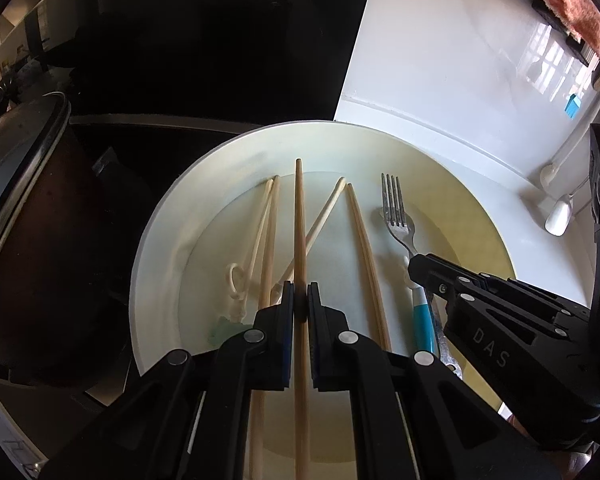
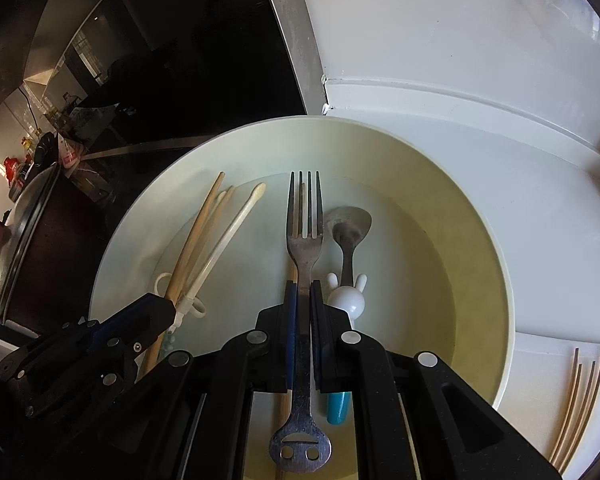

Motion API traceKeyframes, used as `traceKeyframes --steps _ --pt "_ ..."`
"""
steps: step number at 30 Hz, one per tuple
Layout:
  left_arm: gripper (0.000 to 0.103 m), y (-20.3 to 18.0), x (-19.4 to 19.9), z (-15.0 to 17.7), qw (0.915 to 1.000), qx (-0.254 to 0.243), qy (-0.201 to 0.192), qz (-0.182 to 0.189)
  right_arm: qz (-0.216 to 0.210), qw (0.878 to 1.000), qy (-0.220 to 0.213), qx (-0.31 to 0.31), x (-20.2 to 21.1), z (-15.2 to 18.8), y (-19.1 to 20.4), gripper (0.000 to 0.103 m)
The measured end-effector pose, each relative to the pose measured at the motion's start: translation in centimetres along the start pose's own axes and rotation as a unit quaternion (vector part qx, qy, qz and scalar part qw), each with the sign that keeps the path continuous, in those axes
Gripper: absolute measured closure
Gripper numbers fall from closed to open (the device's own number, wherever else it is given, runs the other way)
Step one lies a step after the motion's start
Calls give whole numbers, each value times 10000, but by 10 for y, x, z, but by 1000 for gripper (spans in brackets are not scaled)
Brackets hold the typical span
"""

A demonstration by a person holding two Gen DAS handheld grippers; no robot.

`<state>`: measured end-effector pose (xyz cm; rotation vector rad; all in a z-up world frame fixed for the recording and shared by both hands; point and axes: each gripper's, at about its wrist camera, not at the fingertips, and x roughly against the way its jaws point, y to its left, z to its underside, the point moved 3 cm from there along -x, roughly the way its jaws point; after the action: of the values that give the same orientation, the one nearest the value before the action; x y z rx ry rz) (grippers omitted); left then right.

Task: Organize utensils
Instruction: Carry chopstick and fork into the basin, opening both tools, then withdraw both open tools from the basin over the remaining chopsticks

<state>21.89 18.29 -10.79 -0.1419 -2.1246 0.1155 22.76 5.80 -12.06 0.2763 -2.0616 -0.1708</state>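
Left wrist view first: the left gripper [image 1: 300,304] has its jaws pinched on a single wooden chopstick [image 1: 299,220], which points toward the far rim of the bowl [image 1: 156,216]. More chopsticks lie loose on the bowl's floor either side of it. Over at the right edge the right gripper [image 1: 418,266] sits at the neck of the fork [image 1: 394,208], though its grip can't be read from here.

Right wrist view settles that: jaws clamped on the fork's handle, tines toward the far rim, a rabbit-handled spoon [image 2: 348,240] just beside it. Only this view shows that spoon clearly, and thin chopsticks [image 2: 578,404] already lying on the counter [image 2: 440,40] at the bowl's right.

Looks like the pick-out step, both tools loaded. Next, lift clear and carry each piece out to its own kind.
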Motion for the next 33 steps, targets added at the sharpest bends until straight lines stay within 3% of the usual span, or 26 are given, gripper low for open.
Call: traceKeyframes --steps 15,18,20,25,33 --pt "94 0 -18 2 9999 71 147 26 73 9996 274 -85 -13 3 -2 96" --pt "83 1 -15 2 9999 75 110 15 138 9996 249 -67 -11 2 -3 96" --pt "66 2 -11 2 9999 91 53 -31 155 9995 257 -97 -10 3 -5 89" --pt "40 10 0 0 9997 203 -103 -102 194 9996 90 -169 1 1 -10 80" --pt "33 17 14 2 9992 294 -182 -207 244 9994 -67 -225 16 3 -13 73"
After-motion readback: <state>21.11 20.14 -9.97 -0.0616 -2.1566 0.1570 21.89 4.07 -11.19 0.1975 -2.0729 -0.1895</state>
